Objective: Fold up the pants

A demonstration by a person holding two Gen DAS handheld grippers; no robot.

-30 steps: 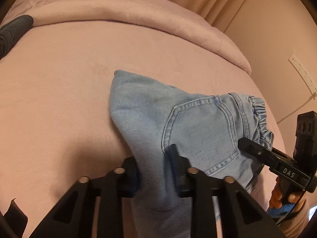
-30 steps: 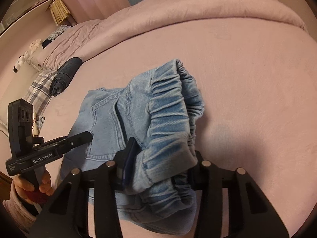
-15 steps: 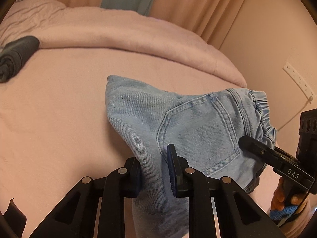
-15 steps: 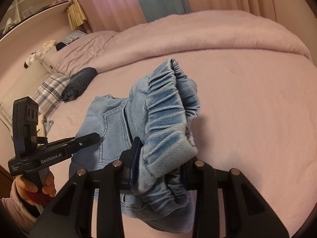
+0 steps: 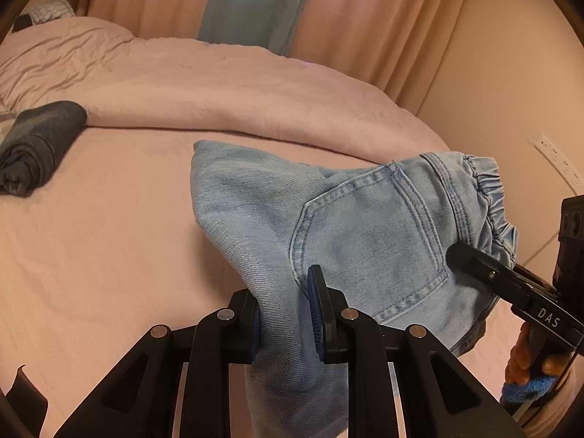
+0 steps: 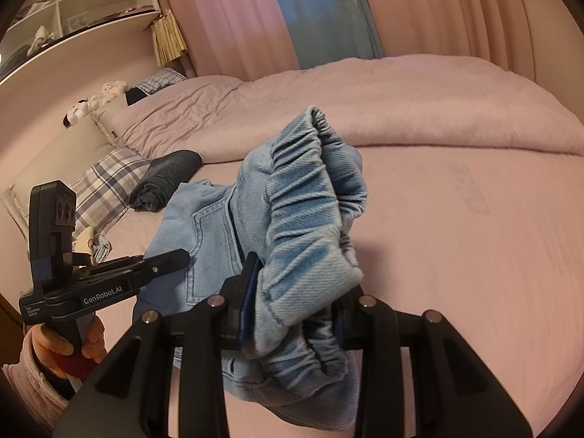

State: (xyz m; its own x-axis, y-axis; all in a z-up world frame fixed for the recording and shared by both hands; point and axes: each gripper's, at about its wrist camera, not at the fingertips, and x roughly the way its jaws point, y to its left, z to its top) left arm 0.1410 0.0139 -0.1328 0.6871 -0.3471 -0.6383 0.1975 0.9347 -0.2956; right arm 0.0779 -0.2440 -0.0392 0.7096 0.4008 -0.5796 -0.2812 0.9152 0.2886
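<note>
My left gripper (image 5: 283, 314) was clamped on the leg cloth of the jeans (image 5: 365, 233), close beside the back pocket (image 5: 372, 241); my right gripper (image 6: 292, 314) was clamped on the bunched elastic waistband (image 6: 310, 226); between them the jeans hung lifted above the pink bed (image 5: 109, 237), in the near middle of it; a rolled dark garment (image 5: 36, 146) lay far to the left, near the folded-back quilt (image 5: 237, 87); a plaid pillow (image 6: 106, 182) sat beyond it; curtains (image 6: 237, 18) hung behind.
</note>
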